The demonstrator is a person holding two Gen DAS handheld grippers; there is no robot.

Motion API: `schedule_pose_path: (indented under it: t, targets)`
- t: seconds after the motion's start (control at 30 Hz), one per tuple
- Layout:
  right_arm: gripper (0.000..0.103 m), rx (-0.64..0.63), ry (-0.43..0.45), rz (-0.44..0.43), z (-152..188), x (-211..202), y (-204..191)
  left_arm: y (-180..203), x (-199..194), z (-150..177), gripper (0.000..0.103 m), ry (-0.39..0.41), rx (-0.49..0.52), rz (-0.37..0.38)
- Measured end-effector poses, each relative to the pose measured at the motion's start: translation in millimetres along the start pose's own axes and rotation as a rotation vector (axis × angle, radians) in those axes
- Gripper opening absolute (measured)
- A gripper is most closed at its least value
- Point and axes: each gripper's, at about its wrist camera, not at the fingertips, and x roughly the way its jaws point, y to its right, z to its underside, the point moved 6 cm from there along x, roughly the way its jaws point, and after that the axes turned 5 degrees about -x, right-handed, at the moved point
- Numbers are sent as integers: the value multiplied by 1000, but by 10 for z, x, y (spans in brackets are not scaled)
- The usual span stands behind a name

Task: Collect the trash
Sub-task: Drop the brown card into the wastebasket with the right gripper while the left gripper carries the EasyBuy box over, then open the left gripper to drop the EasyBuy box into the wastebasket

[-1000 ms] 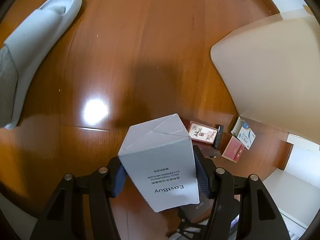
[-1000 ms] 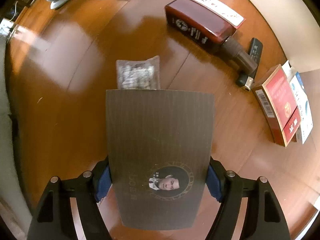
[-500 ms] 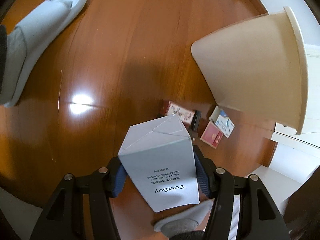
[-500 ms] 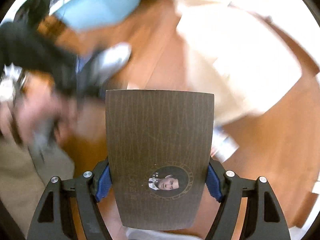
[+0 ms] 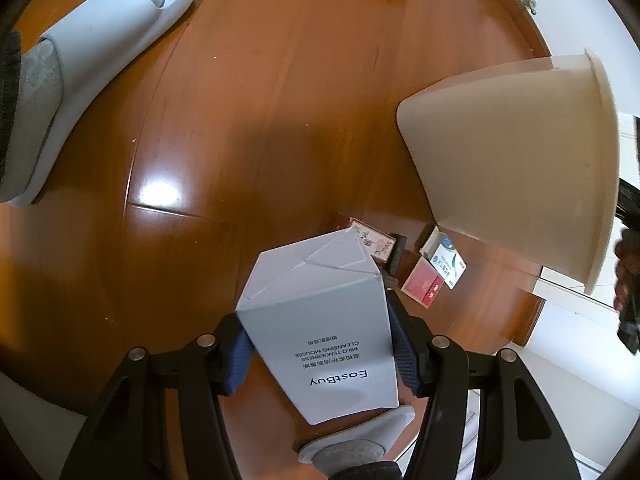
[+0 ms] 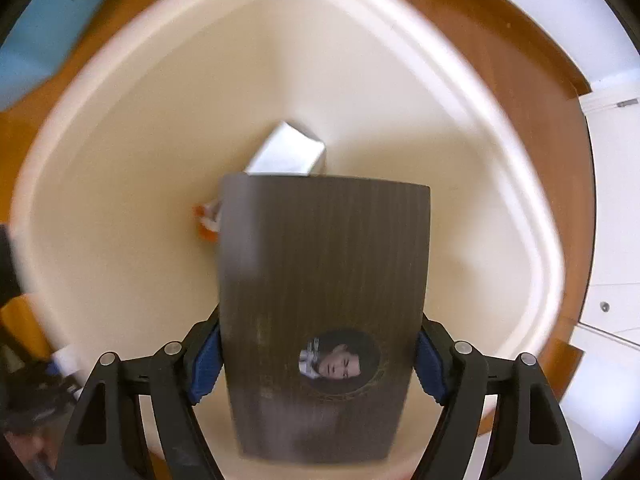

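My left gripper [image 5: 320, 344] is shut on a white EastBuy carton [image 5: 320, 320], held above the wooden floor. Beyond it lie a picture-printed box [image 5: 374, 240], a dark lighter [image 5: 396, 256], a red pack [image 5: 424, 286] and a white-and-blue pack [image 5: 448, 262], all beside the cream bin [image 5: 512, 152]. My right gripper [image 6: 318, 360] points straight down into that bin [image 6: 500, 100]. Its jaws are opening, with a dark brown portrait box [image 6: 320, 272] between them, blurred and slightly clear of the blue pads. In the bin lie a white box [image 6: 288, 152] and an orange-and-white scrap [image 6: 206, 220].
A person's foot in a grey slipper [image 5: 100, 52] stands at the far left, and a second slipper [image 5: 360, 440] is under my left gripper. A blue box [image 6: 44, 32] sits beside the bin. White cabinets and wall border the floor on the right.
My right gripper swung from over the floor litter to above the bin's opening, and the brown box now looks loose. The left gripper rose a little, so more of the bin shows.
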Motion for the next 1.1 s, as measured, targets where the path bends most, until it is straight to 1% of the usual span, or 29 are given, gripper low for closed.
schedule_pose_path:
  t: [0.03, 0.07, 0.1, 0.13, 0.17, 0.27, 0.33, 0.37, 0.4, 0.43, 0.47, 0.5, 0.57, 0.63, 0.67, 0.7, 0.77, 0.8, 0.83, 0.87, 0.9, 0.93, 0.97, 1.0, 1.03, 1.07, 1.1]
  targets:
    - [85, 15, -11, 1, -19, 73, 27, -10, 9, 0, 58, 0, 3, -4]
    - [92, 28, -15, 0, -32, 112, 32, -13, 18, 1, 58, 2, 8, -9]
    - [94, 39, -15, 1, -40, 142, 47, -12, 21, 3, 58, 2, 10, -11]
    - [96, 39, -14, 4, 3, 144, -78, -8, 16, 7, 58, 2, 11, -11]
    - [96, 34, -3, 6, 13, 106, -79, -1, -15, 3, 58, 3, 12, -9]
    - [96, 55, 88, 8, 91, -210, -157, 105, -120, -20, 58, 31, 36, -2]
    - [96, 120, 226, -17, 274, -725, -131, 272, -318, -56, 58, 78, 75, 13]
    - [96, 166, 290, -20, 430, -995, -122, 362, -433, -70, 58, 103, 97, 25]
    - [96, 228, 354, -18, 686, -1321, -144, 439, -523, -80, 58, 123, 115, 35]
    - [96, 265, 386, -25, 915, -1523, -155, 556, -666, -86, 58, 150, 141, 53]
    - [96, 332, 444, -55, 1250, -1838, -173, 666, -801, -86, 58, 173, 163, 72]
    - [96, 373, 476, -75, 1428, -2005, -168, 808, -979, -81, 58, 197, 186, 102]
    - [99, 523, 581, -165, 2069, -2443, -272, 1054, -1268, -74, 58, 233, 221, 158]
    - [99, 613, 655, -219, 2494, -2695, -360, 1424, -1553, -93, 58, 262, 273, 219]
    - [100, 655, 699, -236, 2702, -2799, -405, 1564, -1613, -104, 58, 267, 293, 234]
    - [101, 695, 735, -245, 2870, -2846, -453, 1790, -1696, -127, 58, 284, 332, 247]
    - [102, 751, 769, -246, 3066, -2839, -434, 2231, -1738, -178, 58, 320, 426, 220]
    - [102, 770, 769, -246, 3128, -2783, -408, 2426, -1694, -207, 58, 321, 460, 204]
    - [102, 815, 723, -262, 3196, -2640, -371, 2559, -1641, -223, 58, 318, 476, 191]
    - [102, 843, 688, -285, 3235, -2579, -375, 2783, -1499, -285, 58, 307, 501, 160]
    - [102, 872, 674, -340, 3275, -2508, -361, 2949, -1351, -340, 58, 296, 524, 121]
    - [102, 893, 701, -378, 3340, -2499, -325, 3036, -1236, -398, 58, 289, 537, 92]
    - [102, 914, 701, -368, 3397, -2484, -269, 3202, -1003, -479, 58, 270, 557, 37]
    - [102, 926, 694, -359, 3433, -2470, -230, 3294, -833, -519, 58, 240, 572, 5]
    - [102, 954, 686, -369, 3490, -2437, -158, 3396, -570, -559, 58, 183, 588, -35]
    - [102, 980, 690, -401, 3536, -2426, -113, 3443, -425, -579, 58, 153, 594, -64]
    - [102, 1007, 698, -437, 3585, -2420, -73, 3487, -184, -616, 58, 124, 603, -127]
